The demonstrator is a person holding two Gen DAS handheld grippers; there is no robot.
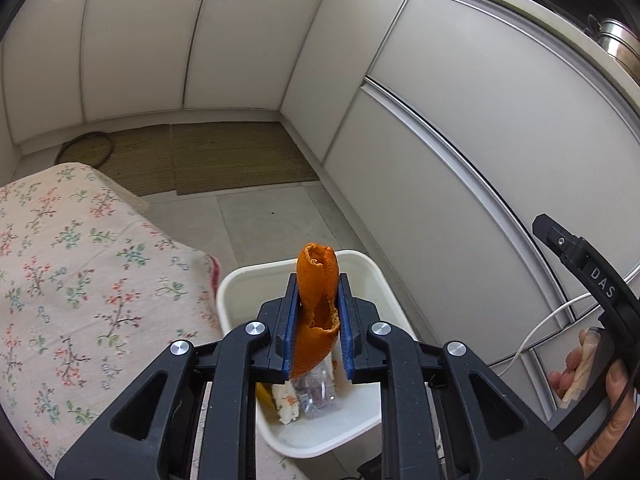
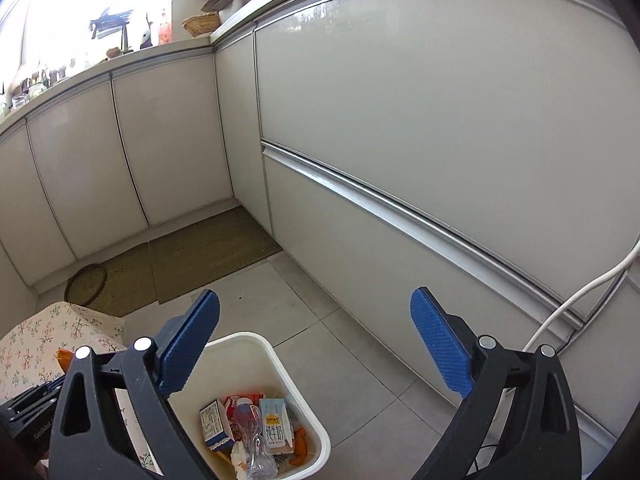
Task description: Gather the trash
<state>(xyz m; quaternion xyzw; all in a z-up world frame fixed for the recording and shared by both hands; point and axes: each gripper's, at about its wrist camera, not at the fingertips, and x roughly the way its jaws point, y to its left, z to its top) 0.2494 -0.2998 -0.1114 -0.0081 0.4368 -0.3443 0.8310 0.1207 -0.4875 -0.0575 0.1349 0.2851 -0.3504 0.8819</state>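
The left gripper [image 1: 318,304] is clamped on a curled strip of orange peel [image 1: 318,300], its blue pads [image 1: 289,320] pressed against both sides, and it hangs above the white waste bin [image 1: 240,280] that stands on the grey tiled floor [image 1: 272,220]. Only the left wrist view shows this peel in the grip; from there the bin's contents are mostly hidden behind the fingers, with just a scrap of clear plastic and white paper peeping out below.

The right wrist view looks down into the bin [image 2: 256,340] and shows what fills it: a milk carton [image 2: 274,424], a small blue-and-white box [image 2: 216,424], a crumpled clear plastic bottle [image 2: 252,432] and bits of orange peel near the right wall. The right gripper [image 2: 316,344] has its fingers spread wide apart with nothing between them, the left pad over the bin's near-left rim.

At the left of both views lies a floral-print cloth [image 1: 80,280] over a low surface just beside the bin. Woven floor mats [image 1: 224,156] lie in the corner against pale cabinet fronts [image 2: 440,120], and a white cable [image 2: 580,296] runs along the cabinet on the right. The left view alone catches a hand [image 1: 592,376] on the other gripper's handle at the right edge; the right view alone shows the cluttered countertop [image 2: 160,50] by the bright window.
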